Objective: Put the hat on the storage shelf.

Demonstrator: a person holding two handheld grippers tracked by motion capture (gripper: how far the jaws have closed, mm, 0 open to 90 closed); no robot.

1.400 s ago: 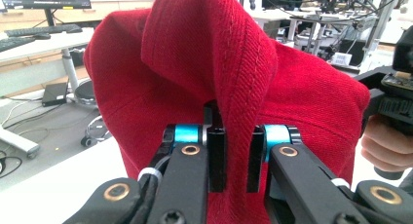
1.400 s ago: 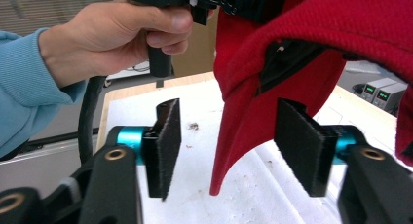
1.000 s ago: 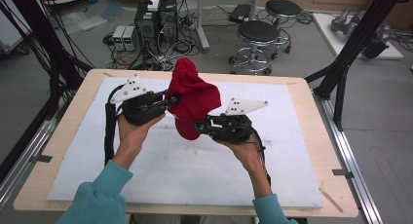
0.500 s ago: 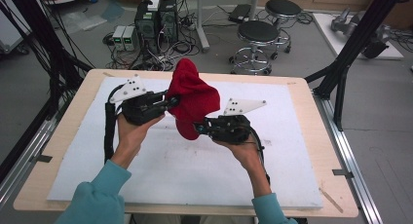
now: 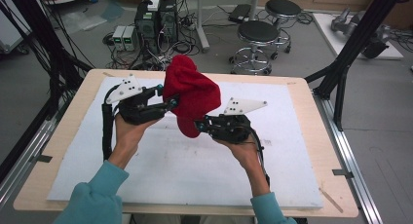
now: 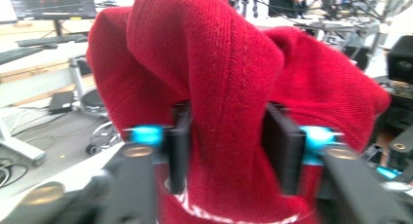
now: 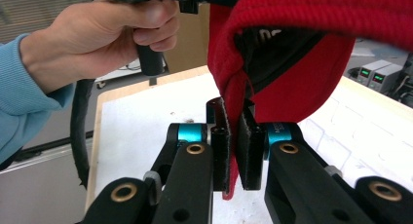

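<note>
Red knit hat (image 5: 191,95) hangs unmoved, clamped by left tongs (image 5: 171,103) and right tongs (image 5: 198,125).

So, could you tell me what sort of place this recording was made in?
Most likely a robotics lab or workshop. A black frame stands around the wooden table, computer towers sit on the floor amid loose cables, and two round stools stand behind.

Grey floor (image 5: 384,151), two black round stools on chrome bases (image 5: 260,34), black computer towers amid tangled cables (image 5: 156,19), pale wooden worktop with white mat (image 5: 311,136)
</note>
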